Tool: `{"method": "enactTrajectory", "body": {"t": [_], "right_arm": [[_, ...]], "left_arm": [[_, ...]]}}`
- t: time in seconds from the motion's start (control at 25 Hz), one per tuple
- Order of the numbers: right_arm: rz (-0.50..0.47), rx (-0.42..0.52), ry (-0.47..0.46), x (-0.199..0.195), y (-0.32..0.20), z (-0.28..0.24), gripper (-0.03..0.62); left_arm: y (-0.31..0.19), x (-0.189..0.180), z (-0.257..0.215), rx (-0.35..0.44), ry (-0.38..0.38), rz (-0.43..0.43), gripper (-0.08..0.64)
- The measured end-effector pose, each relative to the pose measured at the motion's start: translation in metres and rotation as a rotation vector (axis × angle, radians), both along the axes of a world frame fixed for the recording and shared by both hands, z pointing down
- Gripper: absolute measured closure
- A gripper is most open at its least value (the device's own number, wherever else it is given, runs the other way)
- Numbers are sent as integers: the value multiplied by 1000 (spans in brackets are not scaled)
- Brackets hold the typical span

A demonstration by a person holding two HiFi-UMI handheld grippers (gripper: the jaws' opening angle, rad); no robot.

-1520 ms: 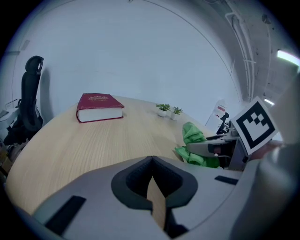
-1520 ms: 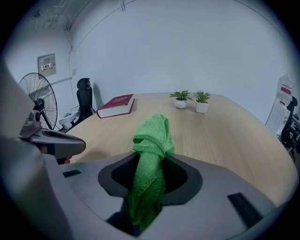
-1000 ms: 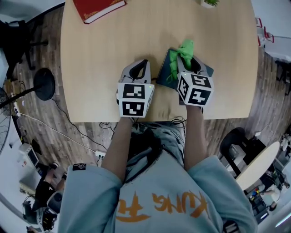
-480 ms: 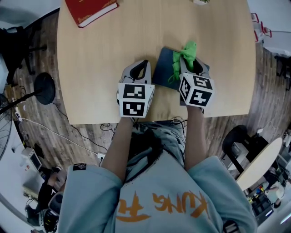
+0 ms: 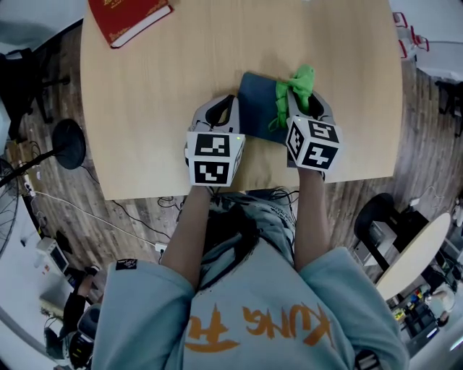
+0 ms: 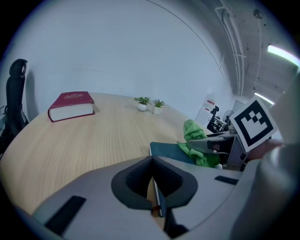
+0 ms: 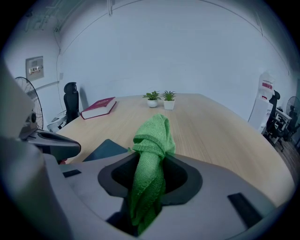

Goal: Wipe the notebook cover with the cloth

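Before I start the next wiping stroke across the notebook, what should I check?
1. Grip on the cloth: green cloth clamped between the fingers of the right gripper: ok.
2. Cloth above the notebook, seen in the head view: ok.
3. Cloth actually touching the cover: cannot tell.
4. Notebook steadied: left gripper is shut at the notebook's left edge, but whether it pins the notebook: cannot tell.
5. Red book lies far off at the corner of the table, out of the stroke: ok.
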State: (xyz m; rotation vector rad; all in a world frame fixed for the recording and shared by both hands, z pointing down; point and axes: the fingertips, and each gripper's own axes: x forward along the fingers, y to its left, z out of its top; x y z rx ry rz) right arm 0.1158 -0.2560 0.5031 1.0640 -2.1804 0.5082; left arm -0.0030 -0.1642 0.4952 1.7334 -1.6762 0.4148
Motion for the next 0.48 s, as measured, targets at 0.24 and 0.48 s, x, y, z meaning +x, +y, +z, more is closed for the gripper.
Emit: {"method": "enactTrajectory", "body": {"t": [0.24,0.48], "right_arm": [[18,7,18,21,-3,2,465],[66,8,25,52,-12,3,465]], "left_arm": [[-10,10,-1,8,-29,18,543],[-22,27,-4,19,-35,42,543]]}}
